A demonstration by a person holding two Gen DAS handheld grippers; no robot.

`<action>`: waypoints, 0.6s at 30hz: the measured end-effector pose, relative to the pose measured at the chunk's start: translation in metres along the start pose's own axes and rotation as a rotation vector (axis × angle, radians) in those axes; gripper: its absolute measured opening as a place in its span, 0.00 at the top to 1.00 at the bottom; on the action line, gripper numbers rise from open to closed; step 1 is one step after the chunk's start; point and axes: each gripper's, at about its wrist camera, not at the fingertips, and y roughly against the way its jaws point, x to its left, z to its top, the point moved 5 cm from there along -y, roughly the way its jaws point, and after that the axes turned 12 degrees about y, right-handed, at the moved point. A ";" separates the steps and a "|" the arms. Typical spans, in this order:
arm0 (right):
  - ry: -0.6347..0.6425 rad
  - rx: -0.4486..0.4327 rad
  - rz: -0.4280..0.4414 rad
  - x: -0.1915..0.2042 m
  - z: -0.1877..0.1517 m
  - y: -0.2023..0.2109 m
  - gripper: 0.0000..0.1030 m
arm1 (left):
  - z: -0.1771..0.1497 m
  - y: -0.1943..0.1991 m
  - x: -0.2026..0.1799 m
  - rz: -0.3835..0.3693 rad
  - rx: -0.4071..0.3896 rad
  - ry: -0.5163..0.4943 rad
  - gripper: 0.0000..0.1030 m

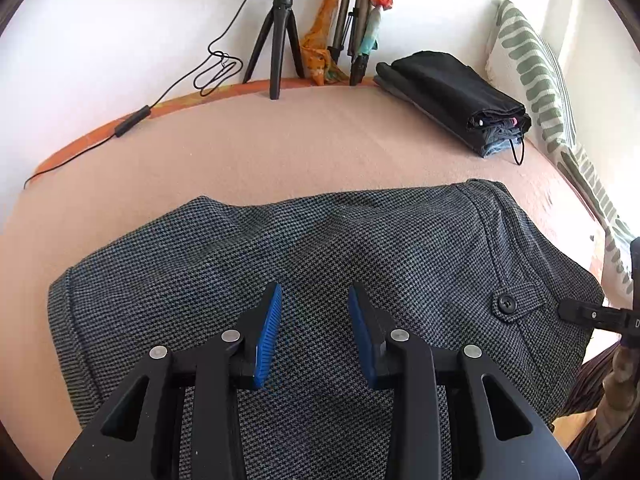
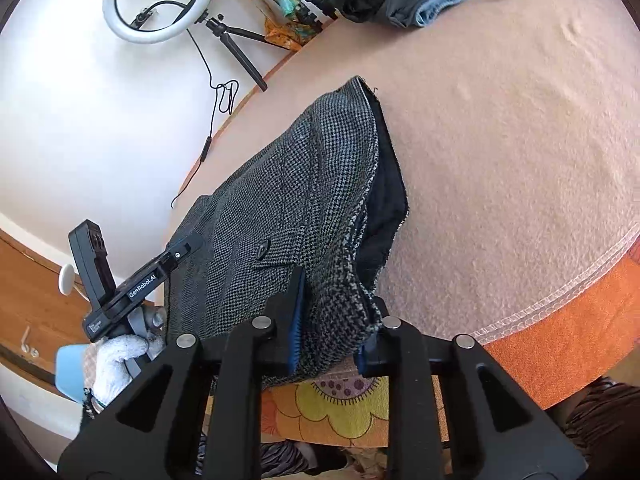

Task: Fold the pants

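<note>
Your left gripper (image 1: pixel 315 320) hovers with its jaws apart and nothing between them over the grey pants (image 1: pixel 304 264), which lie folded across the near part of the pink bed (image 1: pixel 280 140), while your right gripper (image 2: pixel 332 320) is clamped on a bunched waist edge hanging off the near side. That thick, uneven bite could slip or drag the whole bundle off the bed if you pull hard, and the dark lining (image 2: pixel 384 200) showing on the right may end up creased into the fold. Count two grippers, one pair of pants in work, one stack of folded clothes (image 1: pixel 456 96) far right, one ring light (image 2: pixel 160 0) and one striped pillow (image 1: pixel 532 72)
</note>
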 end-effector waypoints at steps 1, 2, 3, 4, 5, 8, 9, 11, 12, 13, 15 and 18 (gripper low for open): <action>0.036 -0.008 -0.022 0.006 0.002 0.003 0.82 | 0.003 -0.001 0.003 0.004 -0.006 0.018 0.69; 0.061 -0.015 -0.033 0.012 0.004 0.005 0.82 | 0.007 -0.003 0.005 0.007 -0.013 0.034 0.69; 0.078 -0.020 -0.036 0.016 0.006 0.007 0.82 | 0.010 -0.006 0.005 0.009 -0.018 0.041 0.69; 0.091 -0.024 -0.040 0.019 0.008 0.009 0.82 | 0.012 -0.009 0.004 0.021 -0.023 0.036 0.69; 0.103 -0.025 -0.046 0.021 0.010 0.011 0.82 | 0.014 -0.013 0.002 0.034 -0.030 0.021 0.69; 0.126 -0.018 -0.066 0.025 0.013 0.012 0.83 | 0.015 -0.030 -0.004 0.096 -0.022 -0.037 0.69; 0.133 -0.016 -0.073 0.026 0.013 0.012 0.83 | 0.015 -0.036 -0.003 0.106 -0.009 -0.038 0.68; 0.131 -0.013 -0.075 0.025 0.013 0.013 0.83 | 0.012 -0.045 -0.001 0.117 0.004 -0.033 0.68; 0.122 -0.014 -0.068 0.026 0.014 0.014 0.83 | 0.012 -0.044 -0.002 0.120 -0.012 -0.042 0.67; 0.121 -0.017 -0.064 0.025 0.014 0.015 0.83 | 0.013 -0.043 -0.002 0.122 -0.006 -0.041 0.67; 0.134 -0.026 -0.063 0.030 0.017 0.017 0.83 | 0.019 -0.031 0.002 0.105 -0.035 -0.010 0.67; 0.168 -0.036 -0.064 0.040 0.023 0.020 0.83 | 0.030 -0.007 0.016 0.153 -0.117 0.000 0.67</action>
